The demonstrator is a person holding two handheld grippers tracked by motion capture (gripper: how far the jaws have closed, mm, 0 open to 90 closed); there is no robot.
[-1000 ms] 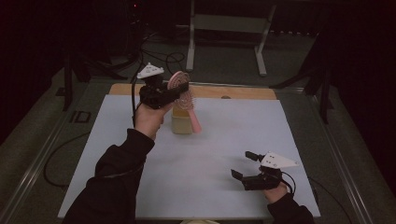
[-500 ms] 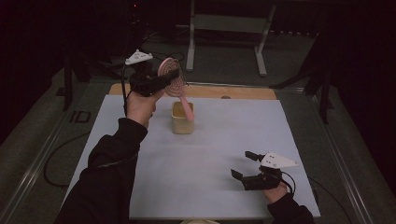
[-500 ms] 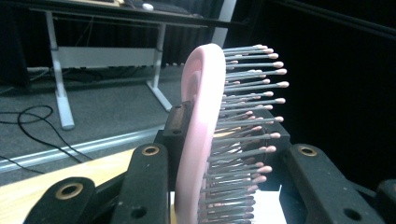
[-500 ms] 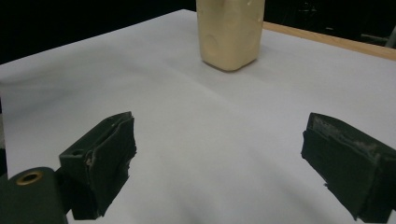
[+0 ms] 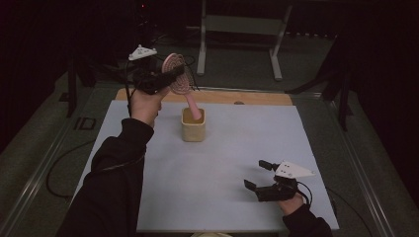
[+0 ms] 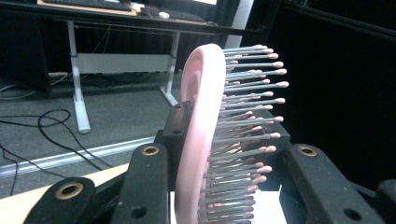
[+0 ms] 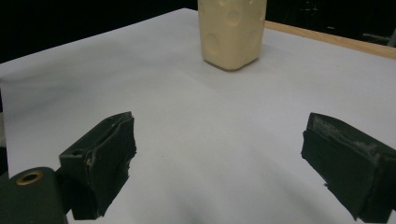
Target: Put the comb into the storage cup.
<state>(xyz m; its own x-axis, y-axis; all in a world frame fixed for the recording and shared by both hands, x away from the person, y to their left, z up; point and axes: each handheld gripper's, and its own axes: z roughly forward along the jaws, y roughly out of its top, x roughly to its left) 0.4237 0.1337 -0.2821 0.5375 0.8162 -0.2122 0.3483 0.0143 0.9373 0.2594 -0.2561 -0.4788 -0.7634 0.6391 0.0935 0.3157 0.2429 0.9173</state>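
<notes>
A pink hairbrush (image 5: 179, 79) is held up over a cream square cup (image 5: 193, 125) that stands on the white table sheet (image 5: 227, 148). My left gripper (image 5: 170, 75) is shut on the brush head, and the pink handle points down into the cup's mouth. In the left gripper view the brush (image 6: 205, 130) stands edge-on between the black jaws, bristles to the right. My right gripper (image 5: 257, 174) rests low at the front right of the sheet, open with nothing between its fingers. Ahead of those jaws the cup (image 7: 232, 30) stands in the right gripper view.
A wooden strip (image 5: 217, 96) runs along the sheet's far edge. Beyond the table stands a metal frame (image 5: 237, 34) on the carpet, with cables on the floor at the left. Dark surroundings ring the table.
My left gripper has risen and moved back with the brush, drawing the handle up so just its tip sits at the cup's mouth. The right gripper has stayed still.
</notes>
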